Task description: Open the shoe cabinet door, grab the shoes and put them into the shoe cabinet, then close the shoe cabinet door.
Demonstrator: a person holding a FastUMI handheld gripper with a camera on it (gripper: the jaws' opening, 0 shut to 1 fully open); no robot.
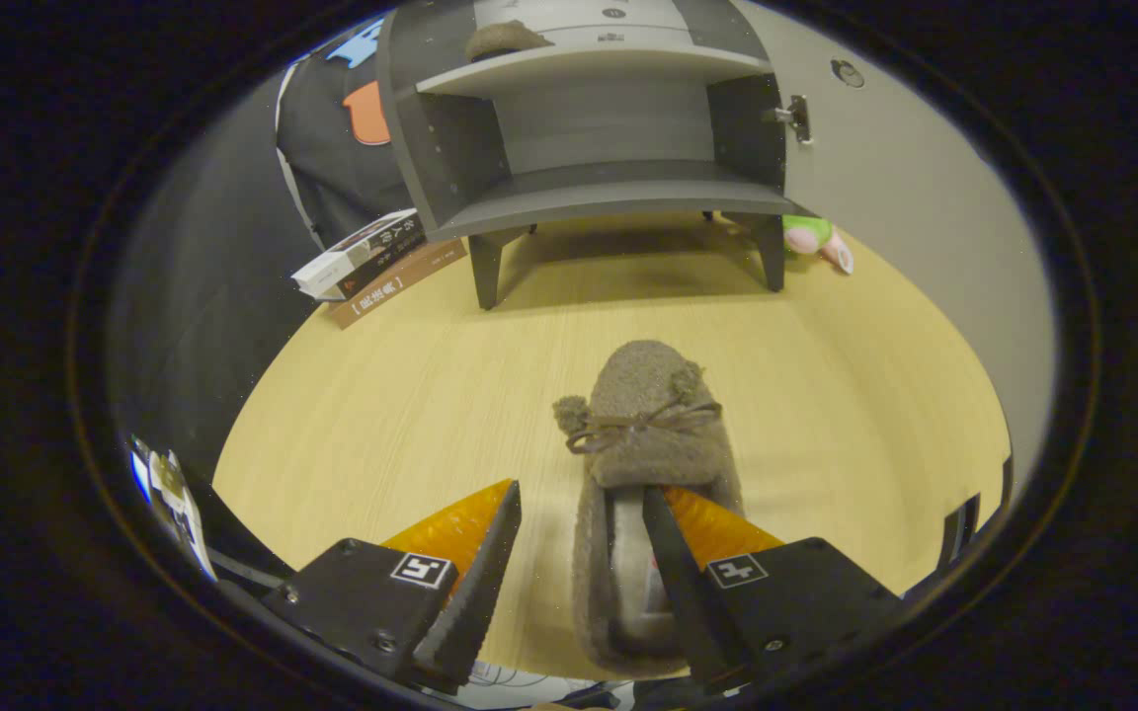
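Two fingers of the hand-held gripper (581,499) stand parted over a pale wooden tabletop (371,415), gripping nothing: the right finger reaches down into the mouth of a fuzzy grey-brown slipper with a small bow and pompoms (643,425), while the left finger hangs over bare wood just beside the slipper's left wall, so that wall lies in the gap between them without both sides pressing on it. The slipper points its toe away from the fingers, toward a grey shoe cabinet on short legs (589,148) that stands well beyond it at the far side of the table. Its door (905,178) — a pale panel with a metal hinge at the cabinet's right edge — is swung wide open to the right. The lower shelf is bare, and on the shelf above sits a second fuzzy grey-brown slipper (505,39), near the left wall. Between the near slipper and the cabinet's front legs stretches a wide band of bare wood. Left of the cabinet, a small stack of books (371,262) lies at the table's rim, overhanging the dark floor side. Right of the cabinet's front leg, a green-and-pink soft toy (816,240) lies against the base of the open door.
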